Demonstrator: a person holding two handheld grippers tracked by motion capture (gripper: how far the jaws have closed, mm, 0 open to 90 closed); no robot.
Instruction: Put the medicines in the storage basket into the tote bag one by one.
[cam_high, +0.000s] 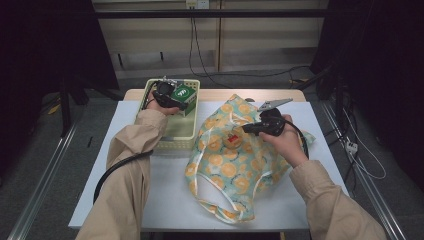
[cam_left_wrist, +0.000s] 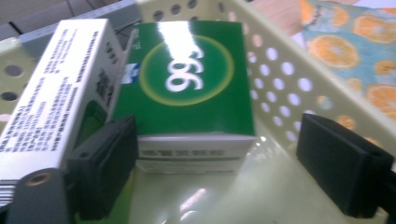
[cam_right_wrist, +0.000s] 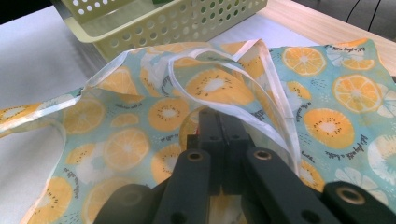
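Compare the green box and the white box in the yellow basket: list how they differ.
The green cardboard box carries a large ringed logo on its glossy face; the white cardboard box carries rows of small black print. The green box sits between the left gripper's open fingers; the white box stands outside them, beside the left one. Both sit inside the pale yellow perforated plastic basket, side by side.

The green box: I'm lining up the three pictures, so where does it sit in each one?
High view: the green box stands in the yellow basket, upper left of centre, by the left gripper.
Left gripper view: it sits centre frame, between open jaws, beside a white box.
Right gripper view: a green sliver at the top edge, inside the basket, may be it.
Shared landmark: the basket beside the fruit-print bag.
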